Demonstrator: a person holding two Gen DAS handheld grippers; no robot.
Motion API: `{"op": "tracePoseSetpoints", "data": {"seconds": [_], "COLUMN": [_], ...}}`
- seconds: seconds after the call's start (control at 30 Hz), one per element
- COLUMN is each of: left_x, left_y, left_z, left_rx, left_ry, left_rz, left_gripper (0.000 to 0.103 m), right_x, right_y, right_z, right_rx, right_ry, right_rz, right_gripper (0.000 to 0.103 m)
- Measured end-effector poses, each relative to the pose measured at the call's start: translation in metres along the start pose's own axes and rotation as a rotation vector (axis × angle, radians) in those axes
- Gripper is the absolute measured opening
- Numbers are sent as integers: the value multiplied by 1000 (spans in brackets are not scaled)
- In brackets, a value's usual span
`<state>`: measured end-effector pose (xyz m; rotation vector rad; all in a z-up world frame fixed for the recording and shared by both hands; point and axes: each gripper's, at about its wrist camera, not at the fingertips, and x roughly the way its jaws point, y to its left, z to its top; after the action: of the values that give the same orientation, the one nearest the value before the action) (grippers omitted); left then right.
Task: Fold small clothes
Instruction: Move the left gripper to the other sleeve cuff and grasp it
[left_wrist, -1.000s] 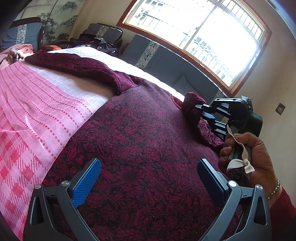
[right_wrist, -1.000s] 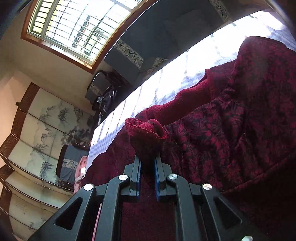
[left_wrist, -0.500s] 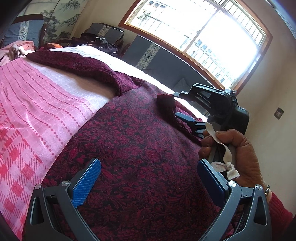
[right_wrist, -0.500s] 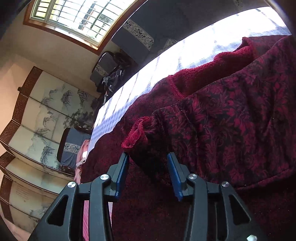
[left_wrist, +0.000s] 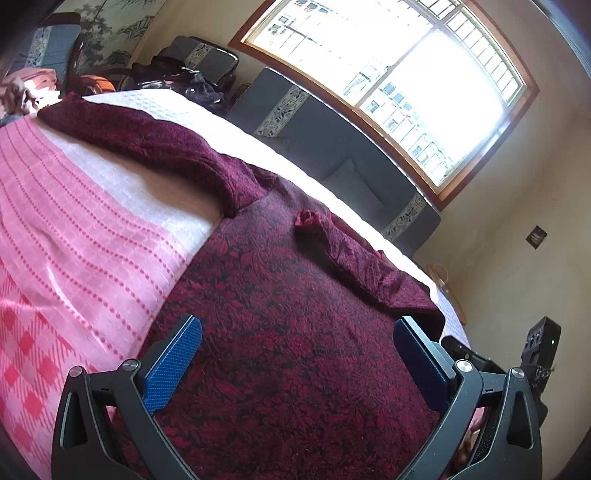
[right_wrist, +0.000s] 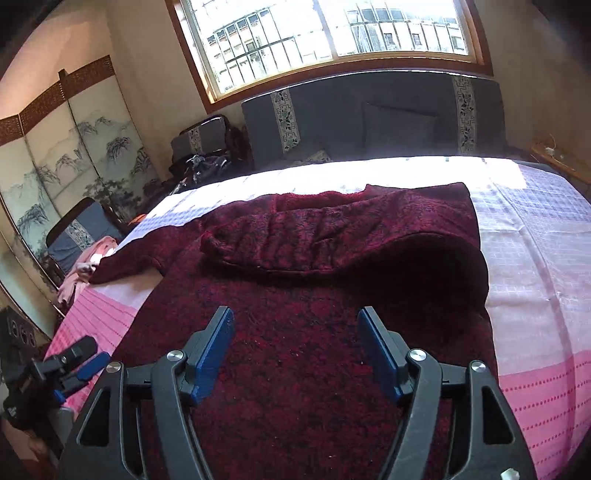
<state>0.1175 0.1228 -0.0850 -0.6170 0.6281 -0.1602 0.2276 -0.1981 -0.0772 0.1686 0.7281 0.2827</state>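
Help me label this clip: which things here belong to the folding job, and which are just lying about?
Job: sweater, its folded sleeve, left gripper, right gripper.
Lying about: pink clothes, bedspread, chair, screen.

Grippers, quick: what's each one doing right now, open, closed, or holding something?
Left gripper: open, holding nothing, above the maroon sweater.
Right gripper: open, its jaws just opened; nothing between them.

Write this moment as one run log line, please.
stage: one sleeve folded across sweater | other sleeve: out on bed | right gripper: just opened, empty | left gripper: open, empty
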Motion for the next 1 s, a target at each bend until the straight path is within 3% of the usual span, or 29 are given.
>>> {"op": "tracePoseSetpoints", "data": {"seconds": [0.07,0.13,0.23,0.33,0.5,0.57,0.73,0.93,0.97,1.0], "left_x": [-4,-2,-3,1,5,3,15,35,38,42], "left_y": [11,36,98,164,264,291,315,320,321,324], "left_z": [27,61,107,144,175,183,209,233,234,233], "left_rx": [0,-51,-186,-298,-502,-566,-572,-512,-508,-508], "left_ry": [-3,26,1,26,71,42,66,60,56,67], "left_rz": [-8,48,104,190,273,237,205,232,246,259], "left_gripper": [103,103,103,101,80,76,75,73,58,27], "right_x": [3,12,23,20,22,24,25,26,27,27], "right_y": [-1,-7,-7,-5,-10,-10,-9,-9,-9,-9], "right_z": [-14,-26,-39,-40,-38,-38,-38,-39,-38,-38], "right_rx": [-16,0,-5,-11,16,20,16,19,19,20], "right_ry": [28,54,82,61,69,75,80,87,88,89], "right_rz": [-27,-30,-37,-45,-49,-55,-70,-77,-78,-77], "right_gripper": [68,68,68,73,75,78,80,83,83,84]}}
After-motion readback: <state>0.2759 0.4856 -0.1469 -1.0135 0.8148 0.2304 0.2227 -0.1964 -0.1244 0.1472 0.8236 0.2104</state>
